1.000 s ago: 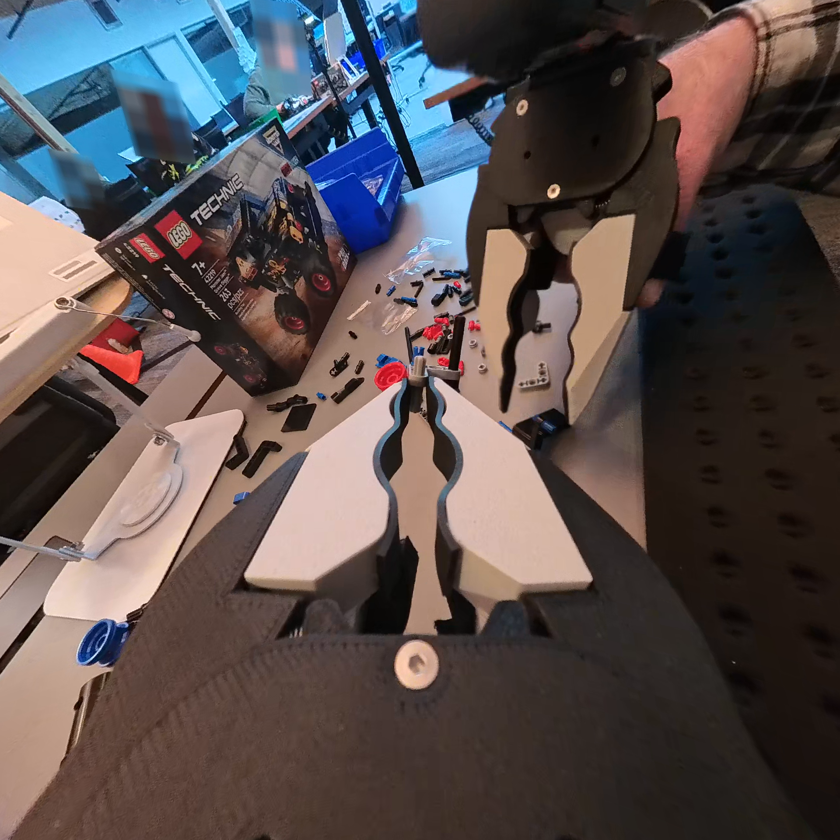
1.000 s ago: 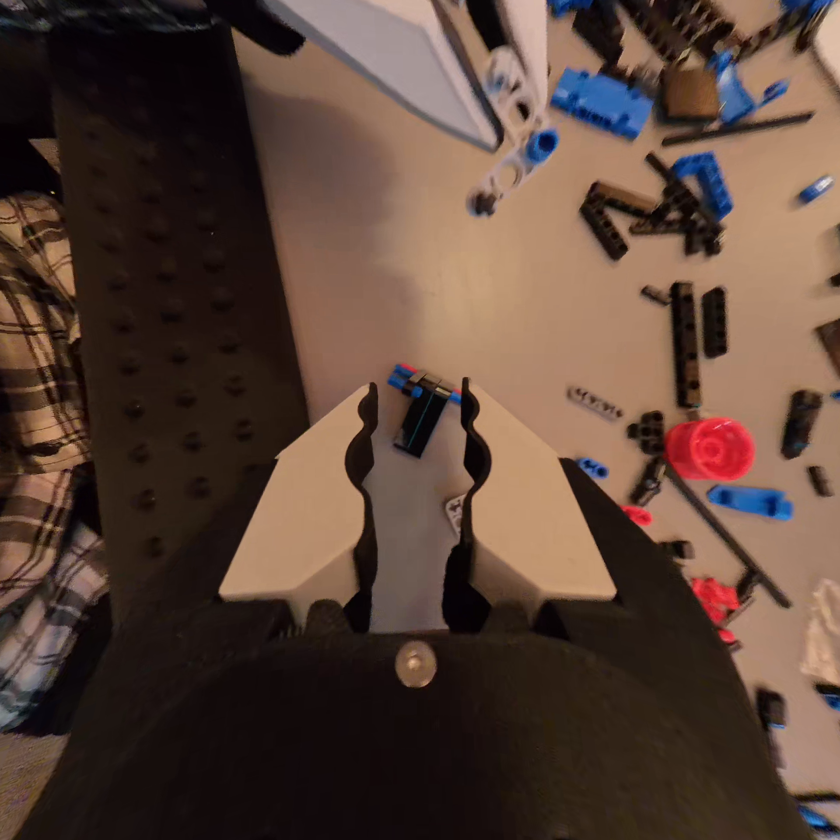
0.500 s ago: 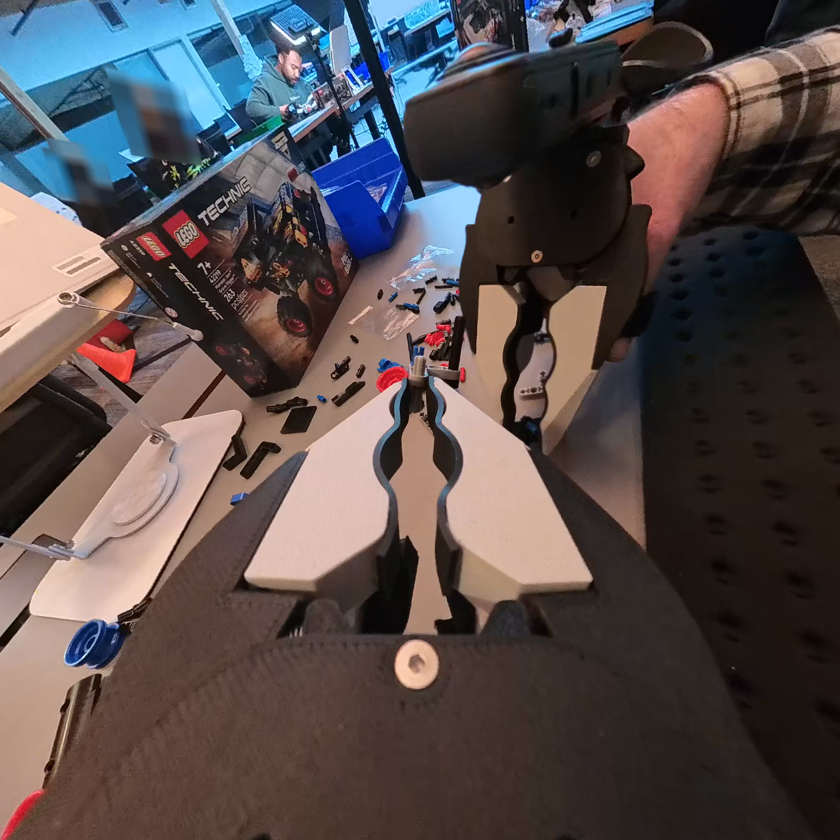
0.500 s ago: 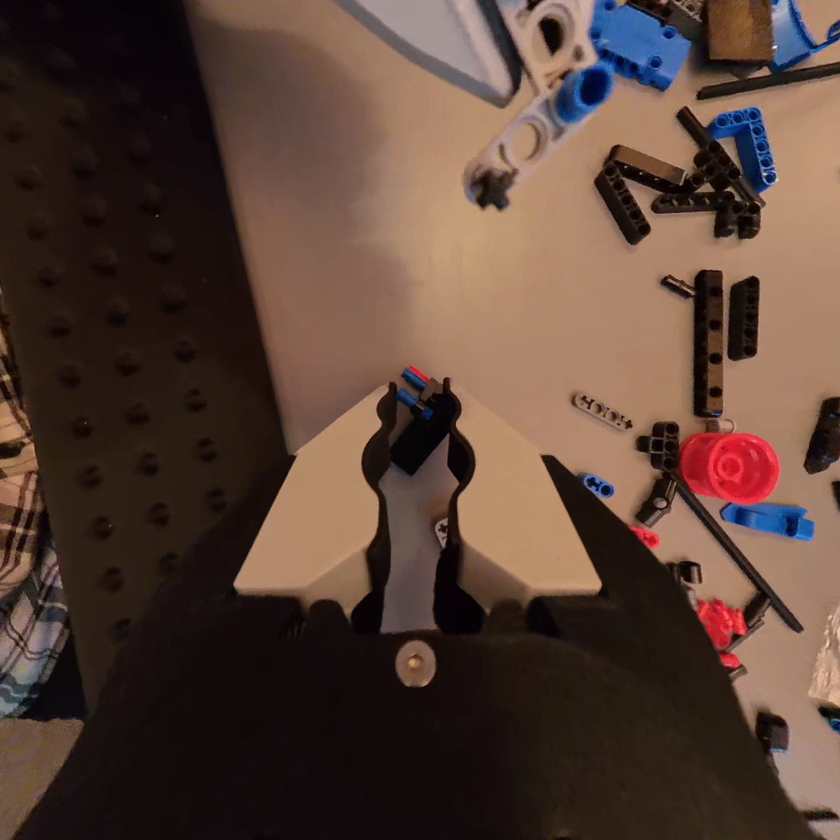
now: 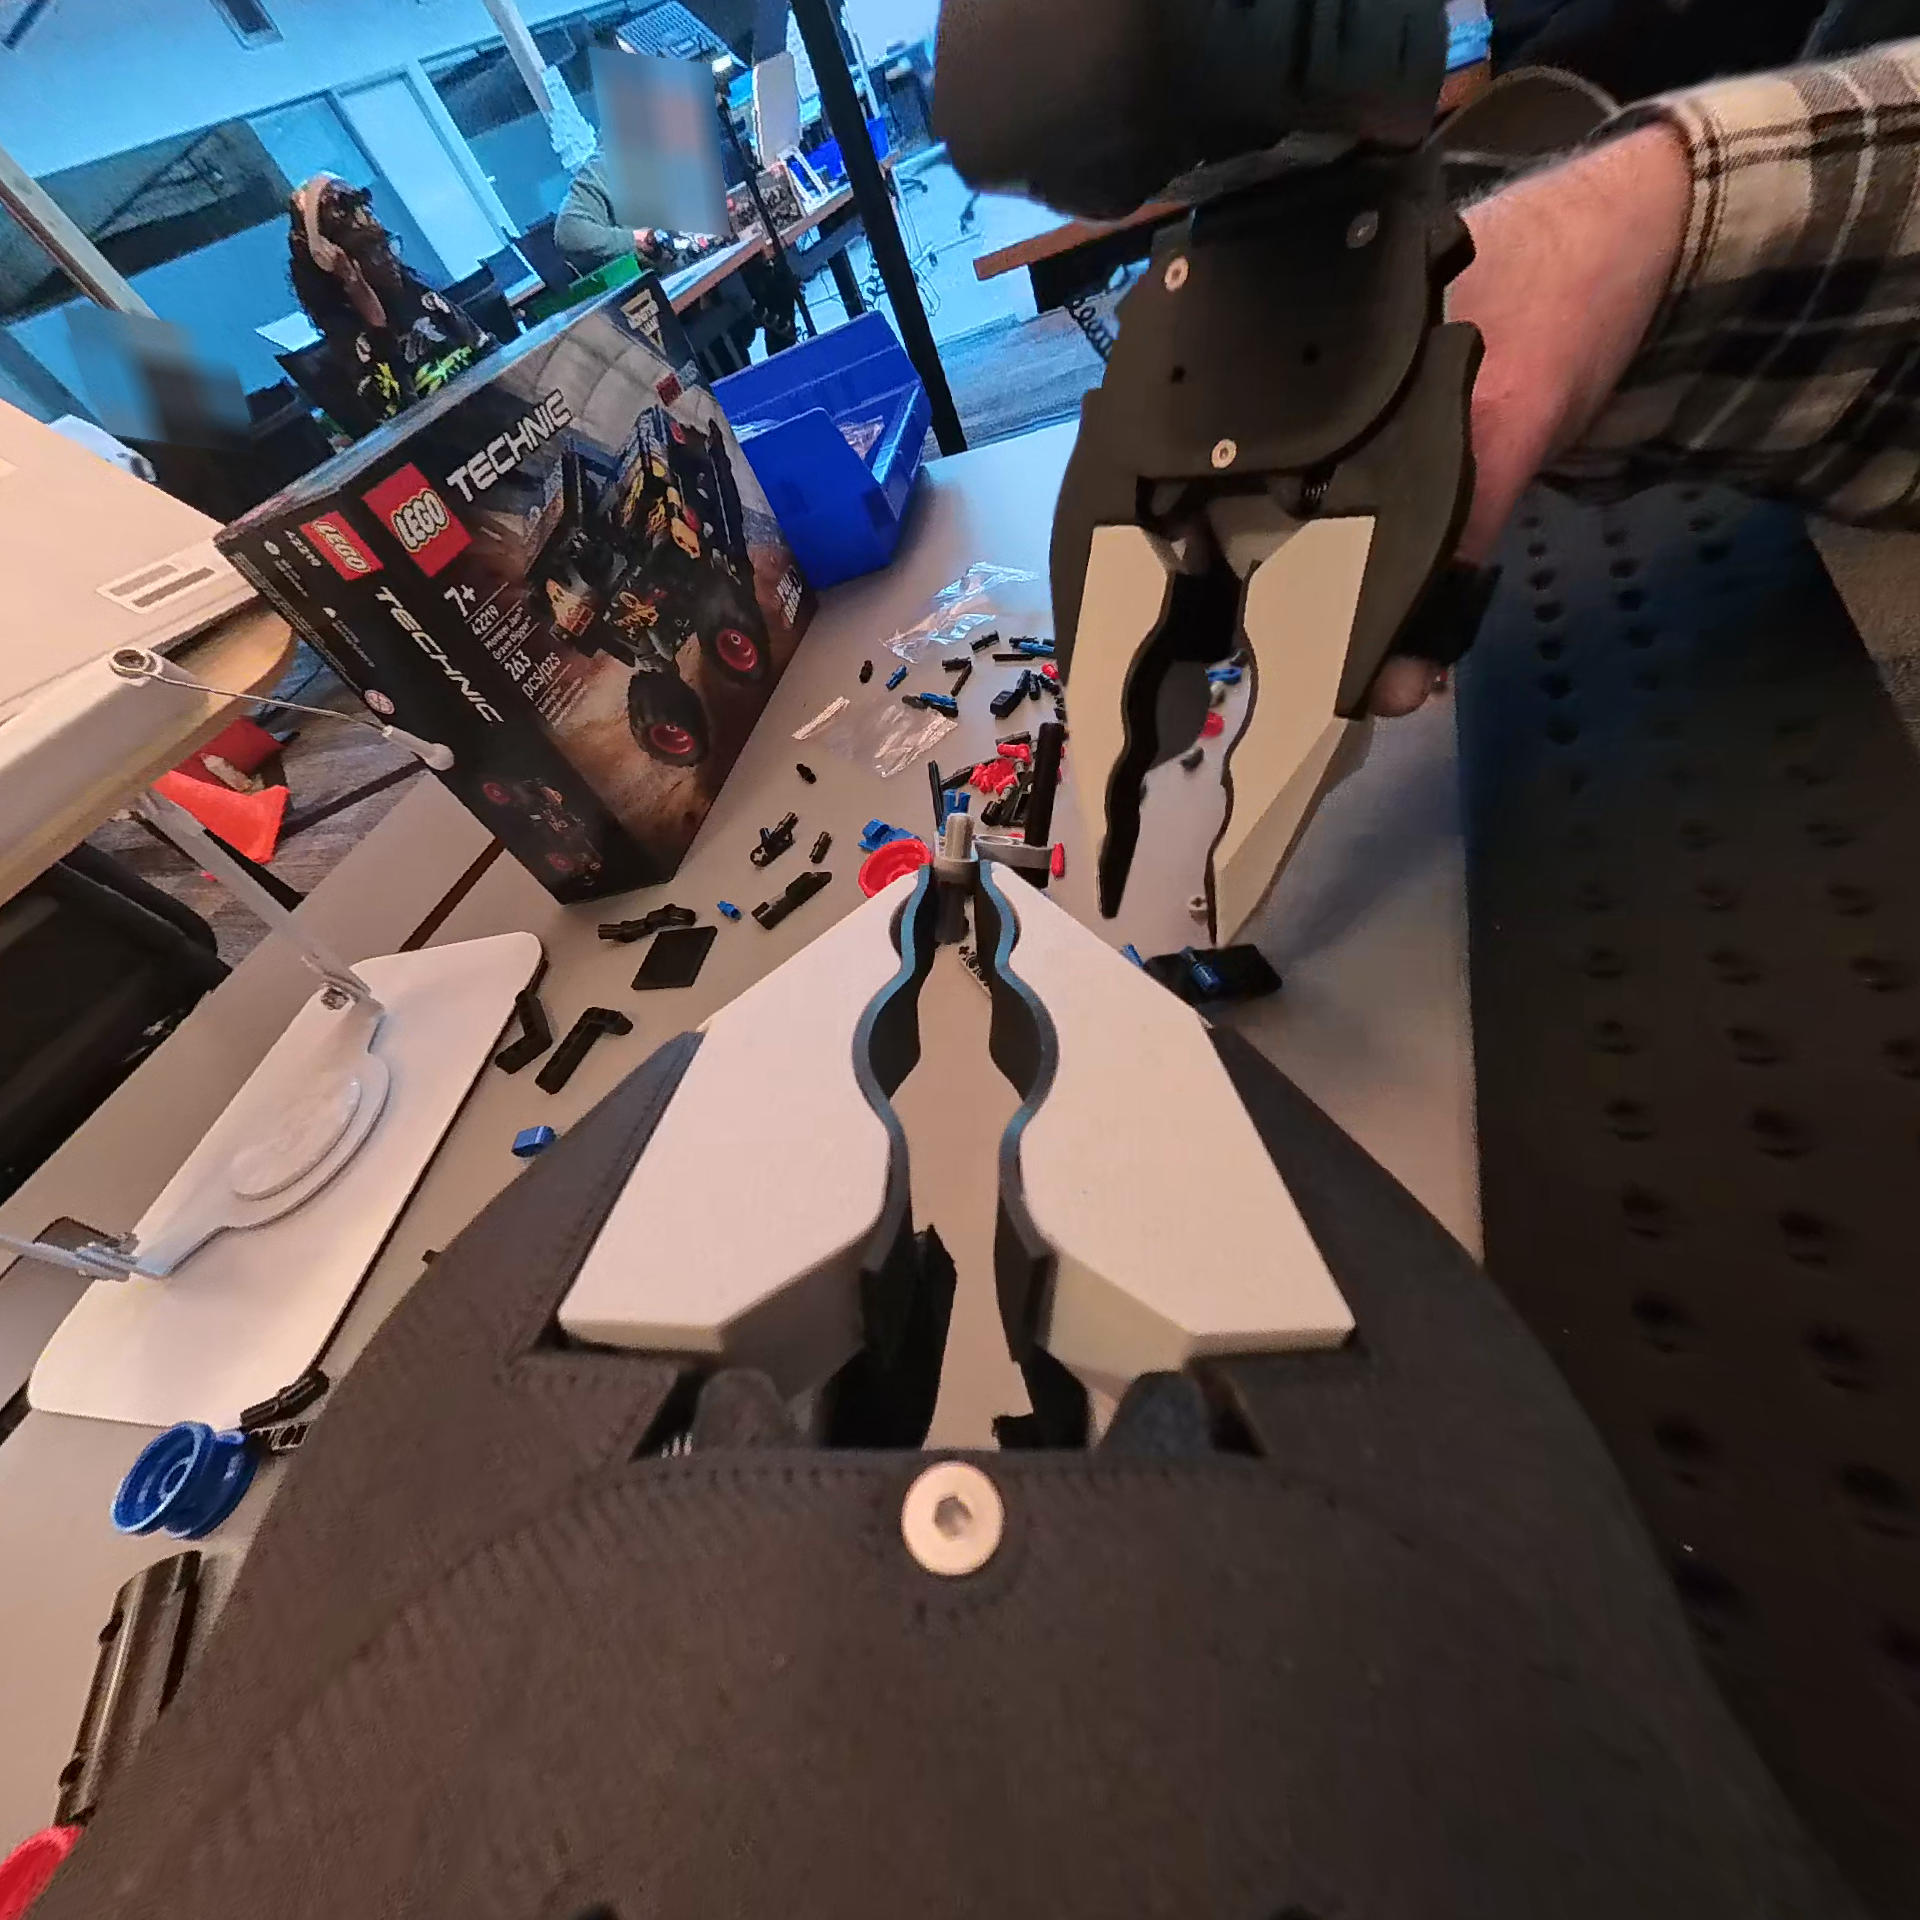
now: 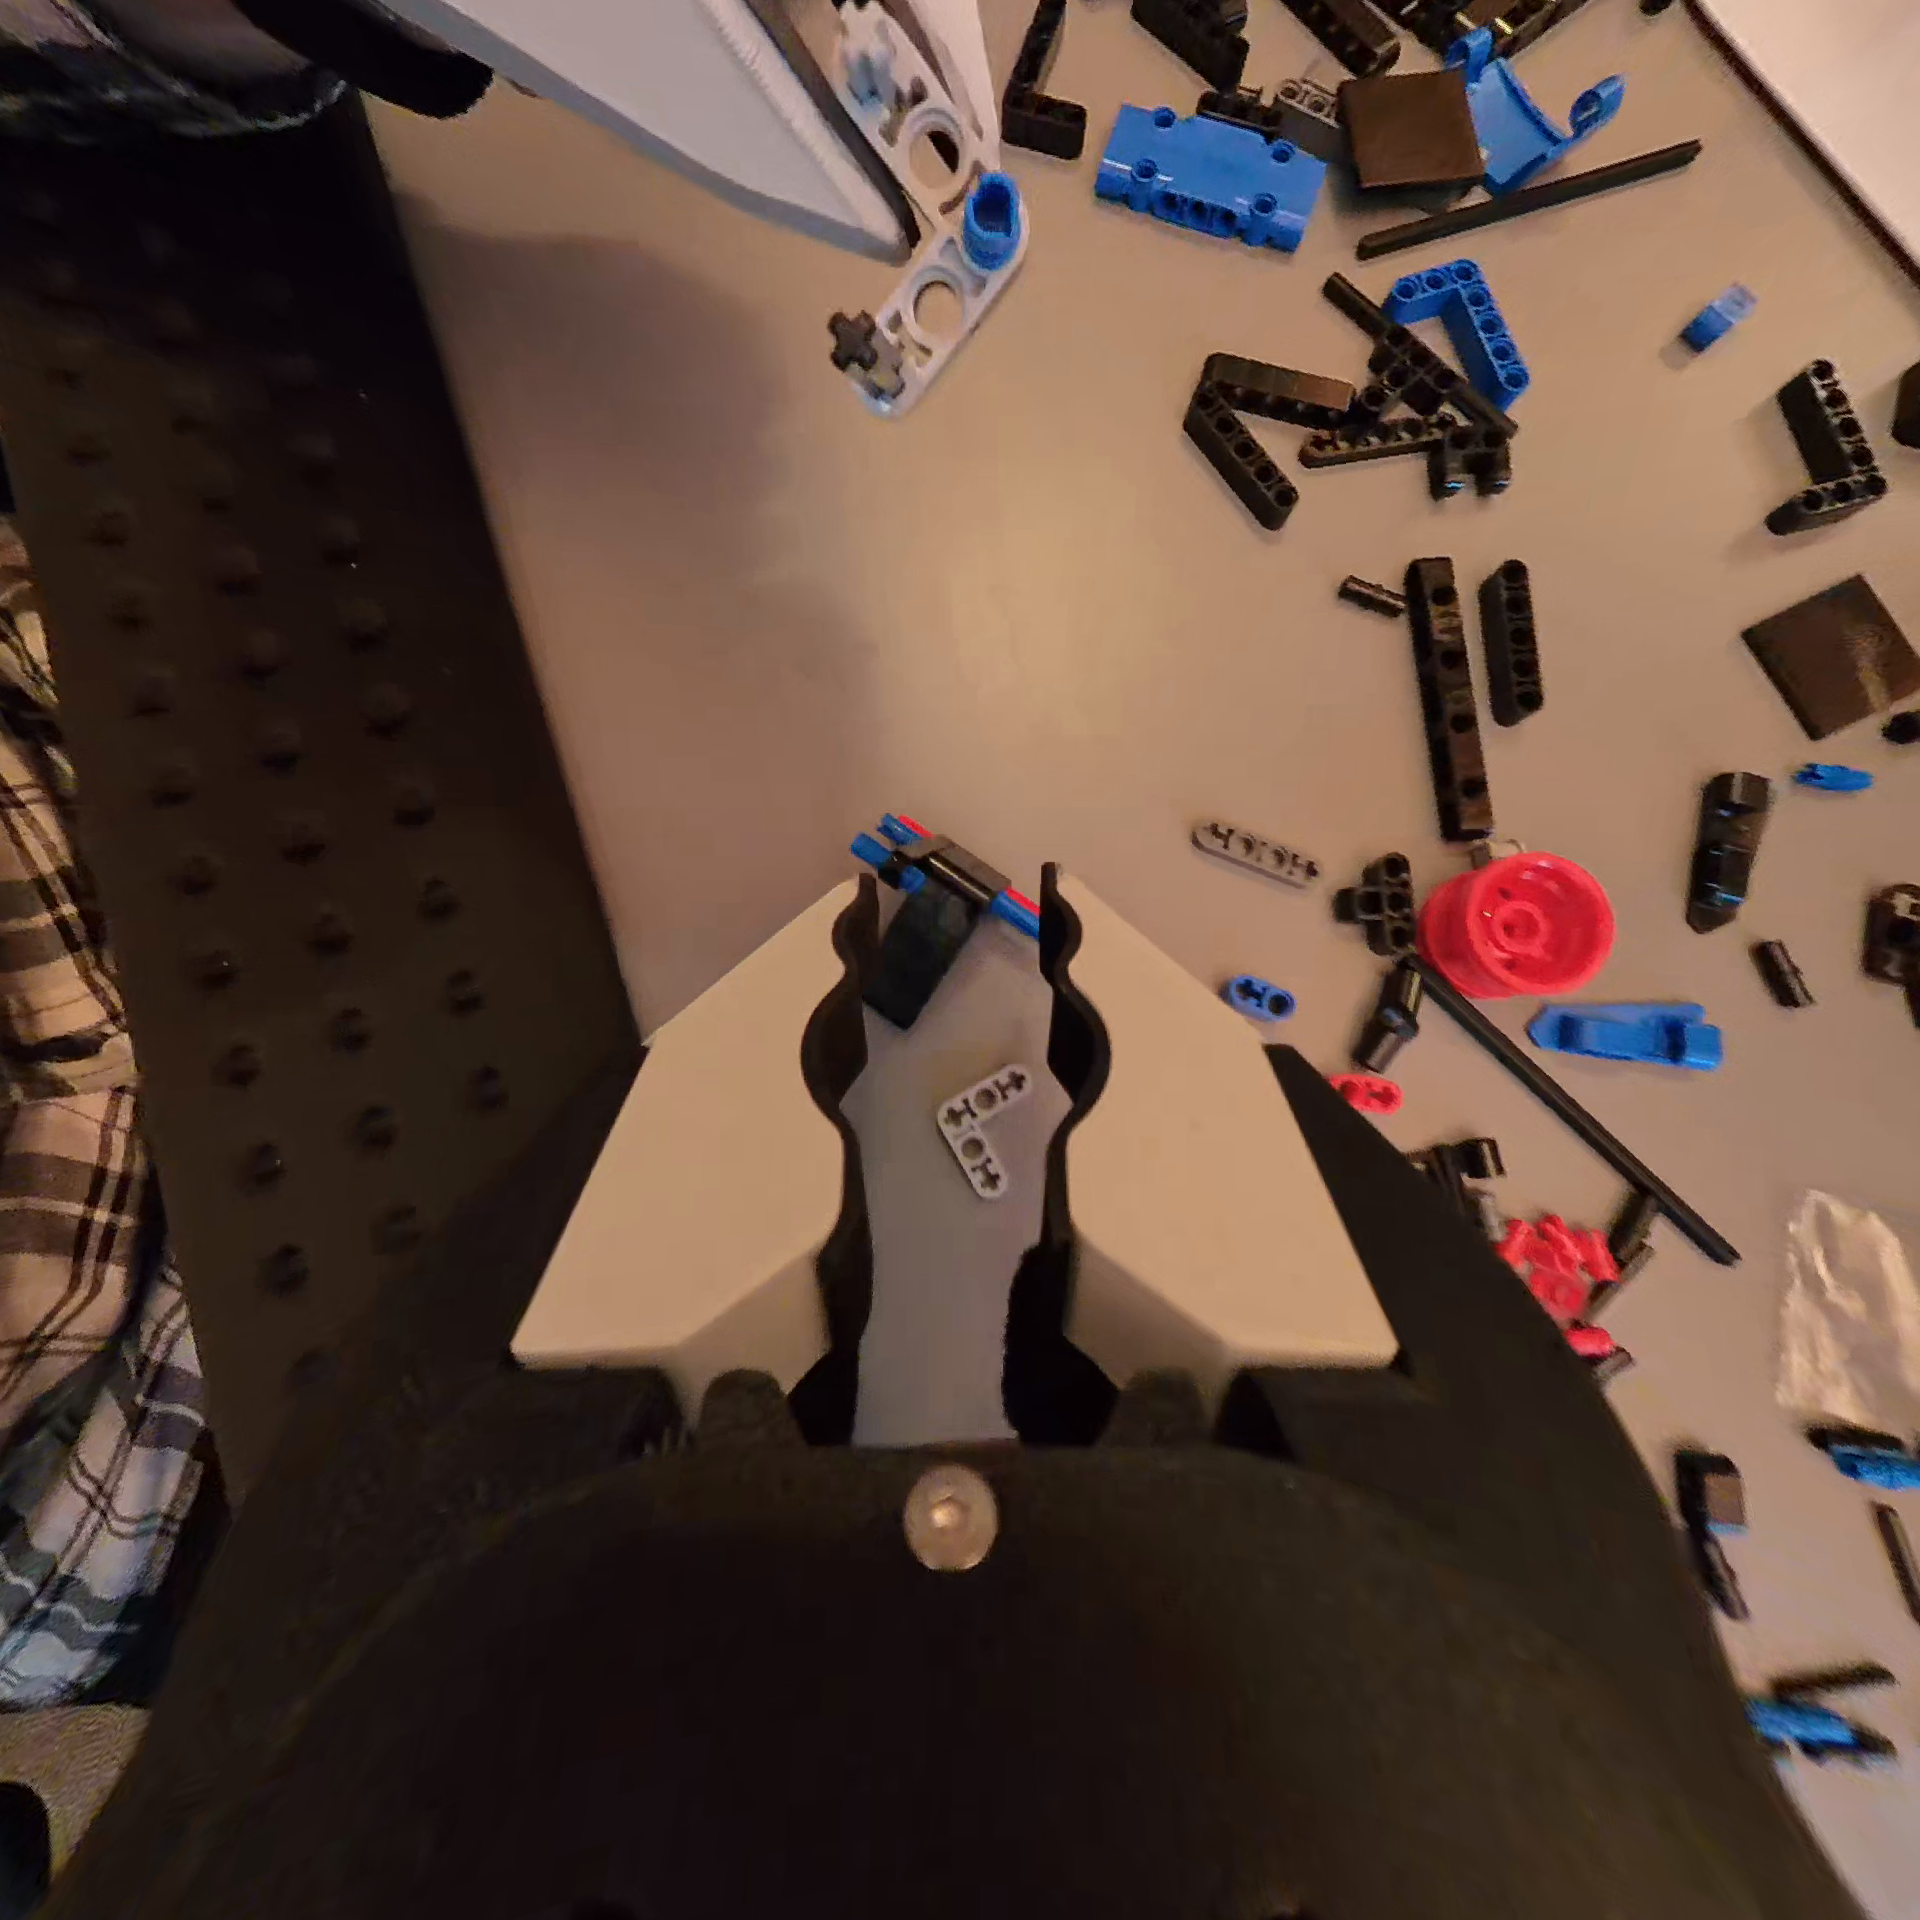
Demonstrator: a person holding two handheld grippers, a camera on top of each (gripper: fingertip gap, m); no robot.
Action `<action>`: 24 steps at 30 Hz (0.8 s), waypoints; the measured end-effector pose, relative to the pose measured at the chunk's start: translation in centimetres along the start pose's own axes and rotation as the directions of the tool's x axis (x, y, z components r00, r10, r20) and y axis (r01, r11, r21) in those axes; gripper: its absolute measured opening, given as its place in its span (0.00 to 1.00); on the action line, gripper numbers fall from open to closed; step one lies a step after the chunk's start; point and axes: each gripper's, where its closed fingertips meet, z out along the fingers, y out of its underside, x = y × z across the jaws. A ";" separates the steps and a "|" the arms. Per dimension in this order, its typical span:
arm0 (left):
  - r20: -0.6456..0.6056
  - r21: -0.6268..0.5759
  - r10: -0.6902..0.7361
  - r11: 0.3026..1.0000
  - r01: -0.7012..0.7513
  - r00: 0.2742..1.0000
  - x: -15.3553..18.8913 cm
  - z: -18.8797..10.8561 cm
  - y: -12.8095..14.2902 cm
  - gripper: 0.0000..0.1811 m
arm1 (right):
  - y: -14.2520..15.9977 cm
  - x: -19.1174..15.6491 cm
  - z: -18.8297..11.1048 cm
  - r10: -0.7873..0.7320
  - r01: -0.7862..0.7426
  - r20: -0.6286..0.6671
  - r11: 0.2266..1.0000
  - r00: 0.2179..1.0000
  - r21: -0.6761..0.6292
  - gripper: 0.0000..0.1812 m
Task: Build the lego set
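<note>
Lego piece (image 6: 930, 925), black with blue pins, on table (image 6: 727, 644) between parted, empty right gripper (image 6: 951, 883) tips. Light, stiff, slippery; best pinched across black body. Left gripper (image 5: 951, 883) clamped on grey sub-assembly (image 5: 961, 847).

Bluish daylight fills an open workroom with glass partitions (image 5: 343, 135), a black post (image 5: 873, 218) and far worktables (image 5: 727, 260).
</note>
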 end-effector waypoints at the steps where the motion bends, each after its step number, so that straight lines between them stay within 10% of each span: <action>1: -0.001 0.000 0.000 1.000 0.000 1.000 0.0 0.0 0.0 0.02 | 0.1 0.1 -0.3 -0.010 0.010 -0.006 1.000 1.000 -0.005 0.16; 24: -0.010 0.029 -0.032 0.999 0.032 0.999 -0.3 -0.2 -0.4 0.02 | 1.6 -1.0 -0.2 -0.146 0.151 0.064 0.985 0.987 -0.080 0.16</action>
